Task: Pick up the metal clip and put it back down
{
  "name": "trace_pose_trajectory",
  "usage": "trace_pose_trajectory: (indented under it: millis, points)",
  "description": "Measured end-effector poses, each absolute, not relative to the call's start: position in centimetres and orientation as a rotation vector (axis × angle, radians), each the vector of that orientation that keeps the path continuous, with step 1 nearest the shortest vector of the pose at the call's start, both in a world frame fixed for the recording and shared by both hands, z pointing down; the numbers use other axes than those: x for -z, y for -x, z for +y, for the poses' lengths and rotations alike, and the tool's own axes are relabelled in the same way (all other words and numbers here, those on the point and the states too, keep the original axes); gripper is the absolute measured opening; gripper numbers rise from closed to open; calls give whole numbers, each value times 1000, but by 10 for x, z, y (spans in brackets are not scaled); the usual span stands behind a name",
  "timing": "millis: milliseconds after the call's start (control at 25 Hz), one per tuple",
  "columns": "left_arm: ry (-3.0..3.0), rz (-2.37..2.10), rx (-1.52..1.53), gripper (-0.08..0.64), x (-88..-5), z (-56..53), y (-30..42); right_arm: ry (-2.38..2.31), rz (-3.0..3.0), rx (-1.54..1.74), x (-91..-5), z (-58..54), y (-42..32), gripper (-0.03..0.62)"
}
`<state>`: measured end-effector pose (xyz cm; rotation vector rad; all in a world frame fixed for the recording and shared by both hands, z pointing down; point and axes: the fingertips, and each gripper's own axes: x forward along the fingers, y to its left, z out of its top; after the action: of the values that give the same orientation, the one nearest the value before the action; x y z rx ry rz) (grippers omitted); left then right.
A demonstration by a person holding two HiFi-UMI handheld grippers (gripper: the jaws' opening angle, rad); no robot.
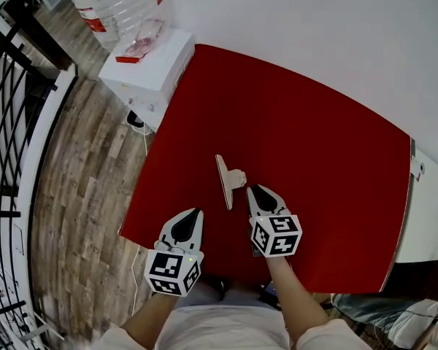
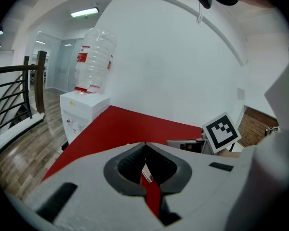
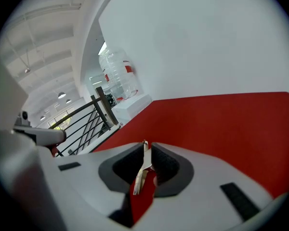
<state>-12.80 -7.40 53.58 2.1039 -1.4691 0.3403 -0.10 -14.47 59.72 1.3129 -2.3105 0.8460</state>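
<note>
The left tool (image 1: 196,216), jaws together on nothing, hovers over the table's (image 1: 314,159) near edge. It adds little risk unless it drifts right into the clip (image 1: 226,181). The clip stands on edge a little in from that near edge, and the right tool (image 1: 257,190) has its jaws closed on the thin handle tab. That hold looks shallow and close to the jaw tips, so the clip could twist, slip out on lifting, or topple when set down. I cannot tell whether the long blade rests on the table or hangs just clear. The right gripper view shows only the tab.
</note>
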Motion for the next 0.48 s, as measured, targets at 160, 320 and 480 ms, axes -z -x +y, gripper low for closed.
trace_pose_trajectory:
  millis: [160, 320, 480]
  points:
    - [-2120, -1499, -332, 5, -515, -62, 127, -1338, -2321, -802, -573, -133, -8, 21]
    - [-2134, -1508, -310, 5, -494, -53, 119, -1331, -2363, -748, -540, -124, -13, 9]
    - [-2154, -1512, -295, 5, -473, -35, 111, -1320, -2389, -690, -499, -93, -14, 8]
